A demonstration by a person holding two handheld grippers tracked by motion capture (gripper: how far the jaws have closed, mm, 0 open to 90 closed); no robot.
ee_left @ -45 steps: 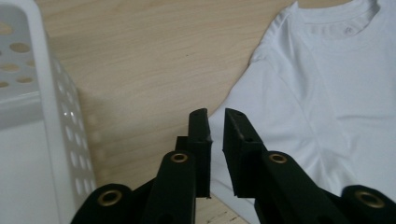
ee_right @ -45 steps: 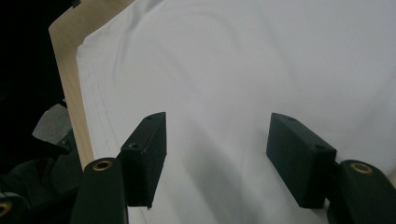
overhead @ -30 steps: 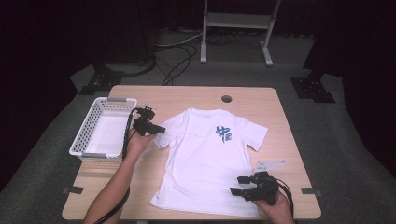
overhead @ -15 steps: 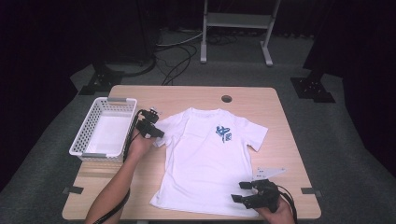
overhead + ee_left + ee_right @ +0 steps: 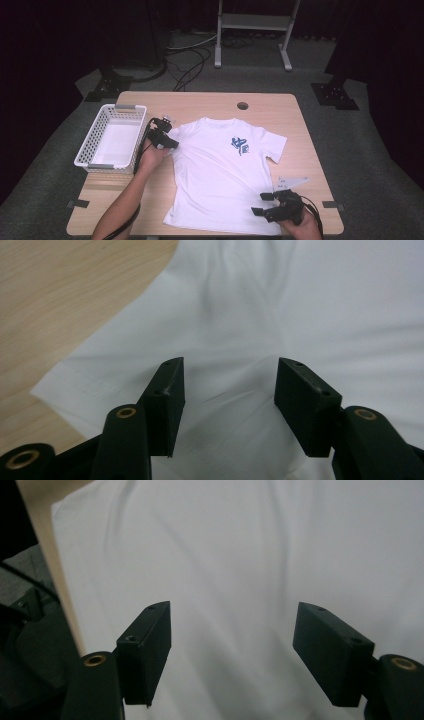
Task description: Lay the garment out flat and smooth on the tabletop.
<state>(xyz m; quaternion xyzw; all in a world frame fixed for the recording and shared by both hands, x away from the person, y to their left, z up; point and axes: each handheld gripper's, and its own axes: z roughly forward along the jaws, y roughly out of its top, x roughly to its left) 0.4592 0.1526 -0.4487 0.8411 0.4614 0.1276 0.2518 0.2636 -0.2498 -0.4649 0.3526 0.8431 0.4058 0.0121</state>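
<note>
A white T-shirt (image 5: 222, 175) lies flat and face up on the wooden table (image 5: 300, 125), just right of the white basket (image 5: 111, 138), collar toward the far edge. The left gripper (image 5: 167, 141) sits at the sleeve nearest the basket, jaws parted over a small ridge of cloth. The right gripper (image 5: 265, 204) hovers at the hem corner farthest from the basket, jaws spread wide, holding nothing. Both seem placed to pinch opposite points for a fold.

Both grippers are black: the left gripper (image 5: 171, 144) and right gripper (image 5: 260, 204) have blocky jaws with small screw holes and brass-ringed pivots. A grey three-cornered plate (image 5: 291, 181) tops the right; black cables trail from each. Forearms are bare.
</note>
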